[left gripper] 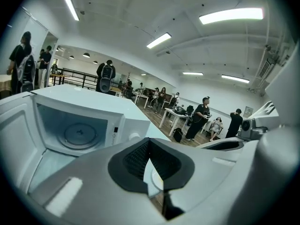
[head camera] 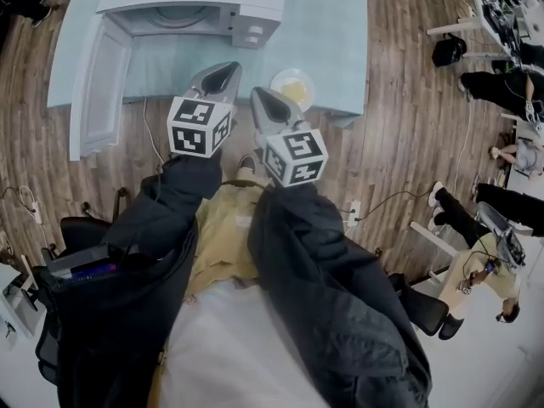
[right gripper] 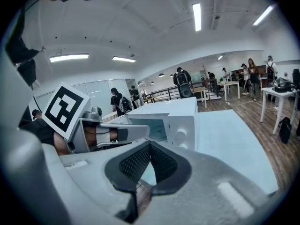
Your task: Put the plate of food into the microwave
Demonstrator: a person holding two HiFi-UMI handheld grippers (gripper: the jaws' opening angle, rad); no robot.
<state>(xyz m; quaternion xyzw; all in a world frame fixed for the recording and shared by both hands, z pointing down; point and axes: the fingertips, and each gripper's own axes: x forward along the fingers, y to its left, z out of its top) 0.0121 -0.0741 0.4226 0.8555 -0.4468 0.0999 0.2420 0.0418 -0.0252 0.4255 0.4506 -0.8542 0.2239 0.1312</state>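
A white plate of yellow food [head camera: 293, 89] sits near the front edge of the light blue table [head camera: 336, 49]. The white microwave [head camera: 191, 7] stands at the back of the table, its door [head camera: 102, 87] swung open to the left. Its cavity and glass turntable [left gripper: 79, 134] show in the left gripper view. My left gripper [head camera: 219, 78] hovers over the table's front edge, left of the plate, shut and empty. My right gripper [head camera: 270, 107] hangs just below and left of the plate, shut and empty too. In both gripper views the dark pads [left gripper: 150, 161] [right gripper: 150, 165] meet with nothing between them.
The open door juts past the table's front-left corner. Cables trail over the wooden floor [head camera: 399, 143] below the table. Several people sit and stand at desks to the right [head camera: 510, 143]. An office chair [head camera: 81, 228] stands at my left.
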